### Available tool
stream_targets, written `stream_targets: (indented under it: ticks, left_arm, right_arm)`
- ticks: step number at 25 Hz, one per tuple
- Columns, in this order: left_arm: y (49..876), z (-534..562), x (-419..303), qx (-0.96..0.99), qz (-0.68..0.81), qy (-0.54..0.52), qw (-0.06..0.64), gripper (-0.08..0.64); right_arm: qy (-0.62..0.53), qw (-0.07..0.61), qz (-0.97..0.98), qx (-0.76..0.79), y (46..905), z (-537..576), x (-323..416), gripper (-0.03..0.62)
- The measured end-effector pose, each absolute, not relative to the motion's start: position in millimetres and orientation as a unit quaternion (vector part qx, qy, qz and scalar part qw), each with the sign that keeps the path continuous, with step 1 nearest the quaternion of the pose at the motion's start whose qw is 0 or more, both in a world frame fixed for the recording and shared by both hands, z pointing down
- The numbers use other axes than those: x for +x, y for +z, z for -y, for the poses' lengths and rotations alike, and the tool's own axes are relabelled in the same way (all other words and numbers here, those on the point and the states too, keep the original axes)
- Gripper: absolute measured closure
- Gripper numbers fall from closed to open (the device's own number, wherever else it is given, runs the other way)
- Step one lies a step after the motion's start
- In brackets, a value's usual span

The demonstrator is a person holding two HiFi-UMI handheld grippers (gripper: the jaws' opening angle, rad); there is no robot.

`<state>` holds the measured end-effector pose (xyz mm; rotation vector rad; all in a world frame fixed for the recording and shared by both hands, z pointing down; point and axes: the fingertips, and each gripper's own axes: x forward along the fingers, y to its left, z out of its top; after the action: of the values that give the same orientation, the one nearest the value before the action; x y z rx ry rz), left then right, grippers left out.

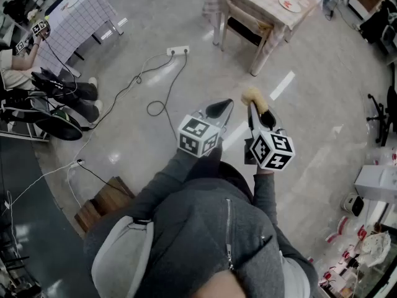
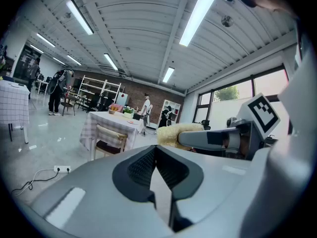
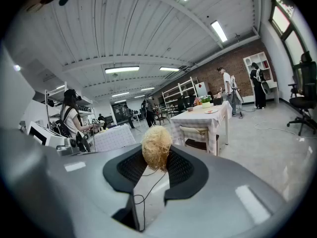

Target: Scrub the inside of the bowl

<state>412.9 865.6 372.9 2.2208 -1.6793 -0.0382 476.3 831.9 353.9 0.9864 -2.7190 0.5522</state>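
I stand over a grey floor with both grippers held out at chest height. My left gripper [image 1: 222,107] is shut, its dark pads [image 2: 143,167] meeting at the tip with nothing between them. To its right, my right gripper [image 1: 253,106] is shut on a pale yellow fibrous scrubber [image 1: 254,97], which bulges above the fingertips [image 3: 157,147]. In the left gripper view the scrubber [image 2: 171,134] shows at the end of the right gripper's grey finger. No bowl is near either gripper. Small dishes [image 1: 289,4] lie on a far table, too small to identify.
A checked-cloth table [image 1: 273,8] with a chair [image 1: 245,27] stands ahead. A power strip [image 1: 177,51] and cables lie on the floor. A second checked table [image 1: 77,17] and a seated person [image 1: 59,92] are at left. Near my feet is a wooden box [image 1: 105,202]. An office chair [image 1: 379,113] is at right.
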Motion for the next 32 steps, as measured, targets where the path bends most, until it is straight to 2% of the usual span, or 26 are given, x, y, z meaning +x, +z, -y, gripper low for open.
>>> stream_targets:
  ticks: [15, 32]
  left_arm:
    - [381.8, -853.0, 416.1, 0.785, 0.589, -0.007, 0.192, 0.551]
    - [376.9, -762.1, 395.9, 0.786, 0.587, -0.007, 0.192, 0.551]
  right_arm:
    - [0.225, 0.105, 0.906, 0.342, 370.9, -821.6, 480.2, 0.483]
    - [0.235, 0.102, 0.902, 0.347, 368.9, -740.4, 456.1, 0.482]
